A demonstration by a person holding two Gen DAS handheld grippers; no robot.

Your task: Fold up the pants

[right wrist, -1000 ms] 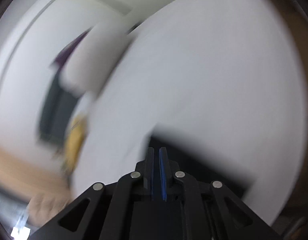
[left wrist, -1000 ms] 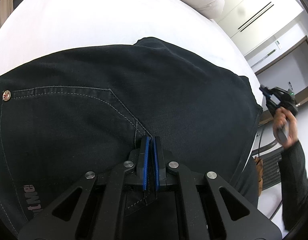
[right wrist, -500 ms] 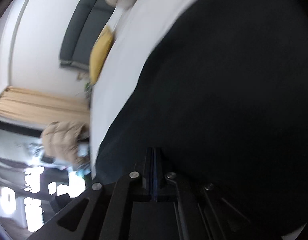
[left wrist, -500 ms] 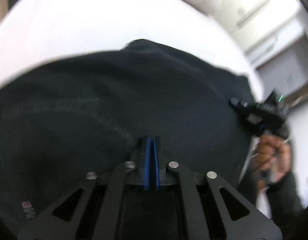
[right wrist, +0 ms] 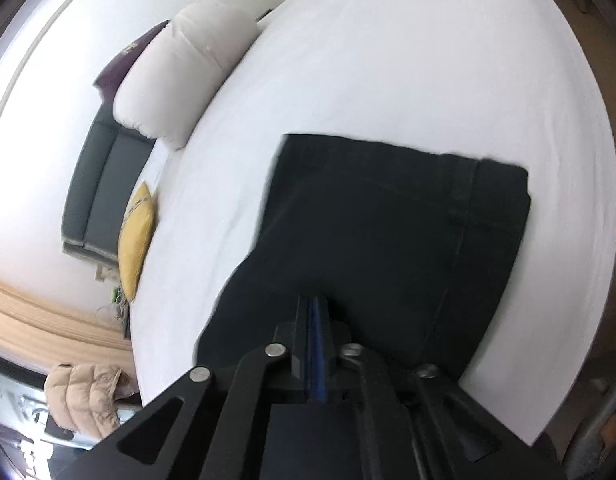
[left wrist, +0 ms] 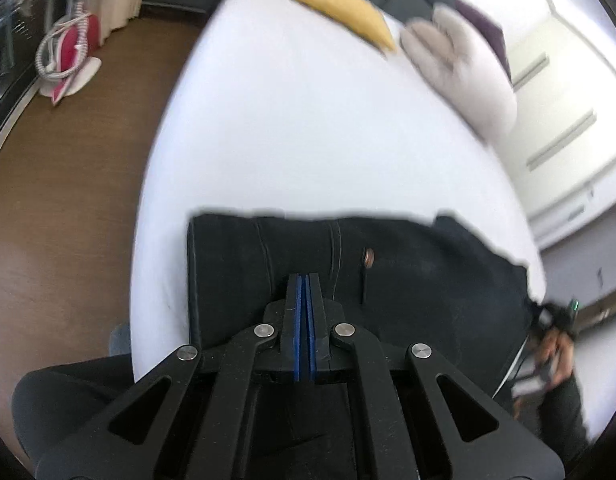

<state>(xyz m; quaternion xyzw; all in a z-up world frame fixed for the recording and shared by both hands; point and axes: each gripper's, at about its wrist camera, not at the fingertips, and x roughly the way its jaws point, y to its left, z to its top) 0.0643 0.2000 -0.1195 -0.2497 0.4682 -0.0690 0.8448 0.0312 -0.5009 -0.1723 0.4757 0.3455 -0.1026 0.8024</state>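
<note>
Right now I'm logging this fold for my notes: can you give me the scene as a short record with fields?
garment: black pants, folded into a compact rectangle
surface: white bed
left gripper: jaws closed, above the pants, nothing visibly held
right gripper: jaws closed, over the pants' near edge; a grip cannot be confirmed
on bed: white pillow, yellow cushion
beside bed: beige jacket

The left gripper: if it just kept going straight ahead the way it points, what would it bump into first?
Most likely the black pants lying just ahead of the left gripper, with the white bed beyond them. Depth is hard to judge; it might pass just above the fabric.
</note>
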